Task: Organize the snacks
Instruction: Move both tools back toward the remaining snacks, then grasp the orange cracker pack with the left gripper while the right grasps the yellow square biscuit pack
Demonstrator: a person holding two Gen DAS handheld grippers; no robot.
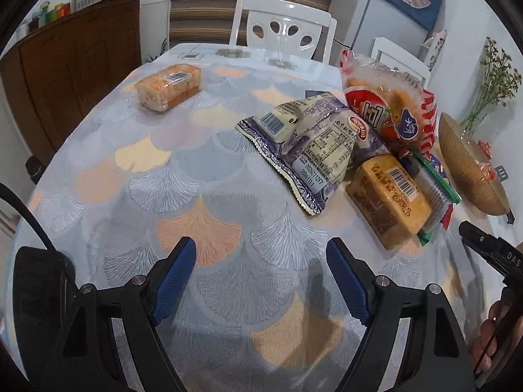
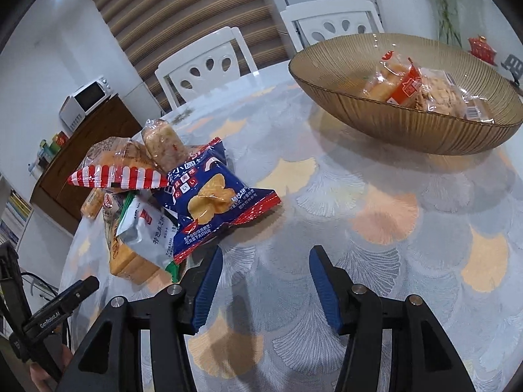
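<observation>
Both grippers, left (image 1: 261,281) and right (image 2: 266,285), hover with jaws apart and empty above the tablecloth (image 1: 183,176). Beyond lies the snack pile (image 2: 196,192); farther right, a bowl (image 2: 425,130) holds two packets.

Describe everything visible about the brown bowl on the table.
The brown bowl is a wide, shallow oval dish of translucent amber, glass-like material with fine ribs running down its wall. It stands upright on the patterned tablecloth, apart from the snack pile. Inside lie a few clear-wrapped snack packets, one with an orange-red label. Neither gripper touches it.
</observation>
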